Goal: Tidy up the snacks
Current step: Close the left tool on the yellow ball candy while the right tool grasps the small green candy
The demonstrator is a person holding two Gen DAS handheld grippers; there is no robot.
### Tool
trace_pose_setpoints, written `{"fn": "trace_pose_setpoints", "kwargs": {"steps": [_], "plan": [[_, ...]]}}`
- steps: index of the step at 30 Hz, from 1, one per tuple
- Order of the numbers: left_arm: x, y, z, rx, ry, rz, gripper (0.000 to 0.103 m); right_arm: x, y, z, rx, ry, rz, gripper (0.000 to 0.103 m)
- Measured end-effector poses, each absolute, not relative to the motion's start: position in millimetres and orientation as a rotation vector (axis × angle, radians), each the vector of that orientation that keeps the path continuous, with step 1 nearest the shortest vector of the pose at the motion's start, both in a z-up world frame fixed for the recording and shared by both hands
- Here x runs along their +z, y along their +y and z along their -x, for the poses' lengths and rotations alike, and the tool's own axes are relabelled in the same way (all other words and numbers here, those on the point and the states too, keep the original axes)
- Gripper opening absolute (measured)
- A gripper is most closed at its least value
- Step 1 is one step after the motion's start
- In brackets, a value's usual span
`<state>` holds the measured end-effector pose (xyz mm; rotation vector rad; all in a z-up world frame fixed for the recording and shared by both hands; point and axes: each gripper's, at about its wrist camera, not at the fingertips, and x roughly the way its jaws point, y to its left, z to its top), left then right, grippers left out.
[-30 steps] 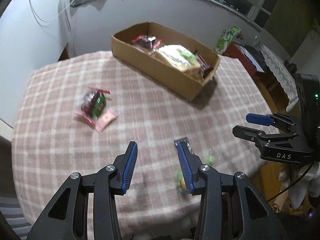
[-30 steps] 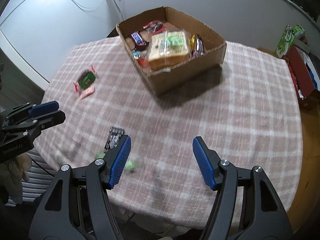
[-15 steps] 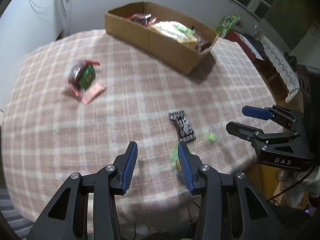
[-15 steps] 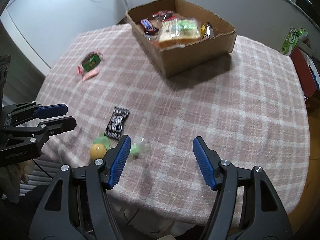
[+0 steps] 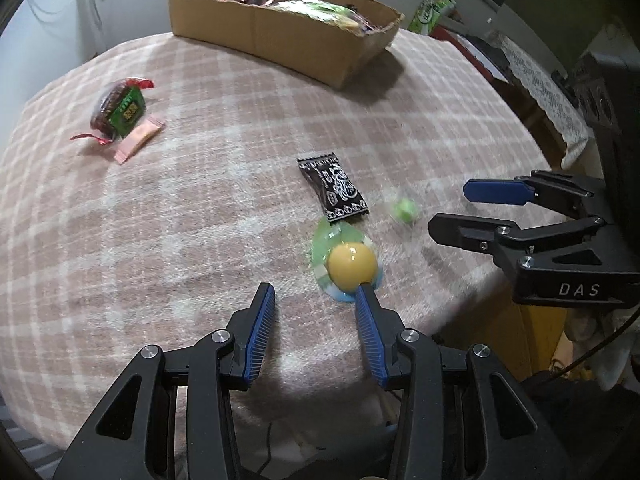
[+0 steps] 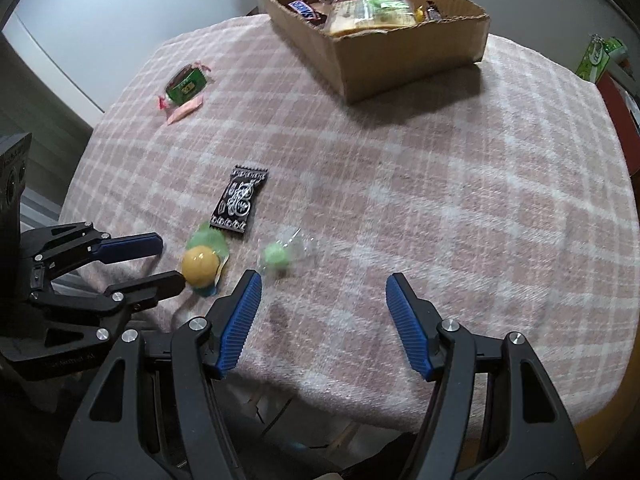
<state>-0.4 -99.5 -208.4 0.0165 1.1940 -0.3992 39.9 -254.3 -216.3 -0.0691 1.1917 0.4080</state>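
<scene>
The cardboard box [image 6: 400, 52] already holds several snacks. Five lie loose on the surface [image 6: 440, 200]: a black packet [image 6: 240, 204], yellow candy [image 6: 200, 266], green candy [image 6: 276, 258], a green-labelled snack [image 6: 186, 86] and a pink wrapper [image 6: 186, 109]. The left hand-held gripper [image 5: 314, 296] and right hand-held gripper [image 6: 322, 284] are both released, grasping nothing.

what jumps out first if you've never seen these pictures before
Most likely the yellow ball candy on its green wrapper, just ahead of the open left claw near the table's edge. Next, the black patterned packet right behind it, then the cardboard box full of snacks at the far side.
</scene>
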Motion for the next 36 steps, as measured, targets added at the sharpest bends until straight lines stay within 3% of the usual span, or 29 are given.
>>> {"fn": "trace_pose_setpoints", "kwargs": {"steps": [7, 11, 21, 26, 36], "plan": [[-211.2, -103.6, -3.3, -0.423, 1.189, 0.005, 0.04, -218.8, -244.3, -41.0, 0.443, 1.184, 0.076, 0.067], [-212.3, -109.1, -4.9, -0.423, 1.17, -0.009, 0.04, -219.4, -241.5, -44.4, 0.462, 1.188, 0.069, 0.056], [-215.2, -108.5, -14.2, -0.419, 1.126, -0.013, 0.04, -228.4, -230.5, -54.8, 0.473, 1.19, 0.104, 0.047], [-215.6, -107.7, -12.4, -0.434, 1.104, -0.024, 0.039, -228.0, -234.4, -54.4, 0.467, 1.186, 0.131, 0.031], [-213.1, -90.8, -9.8, -0.406, 1.1, 0.024, 0.031, -225.5, -235.3, -55.6, 0.454, 1.184, 0.111, 0.03]]}}
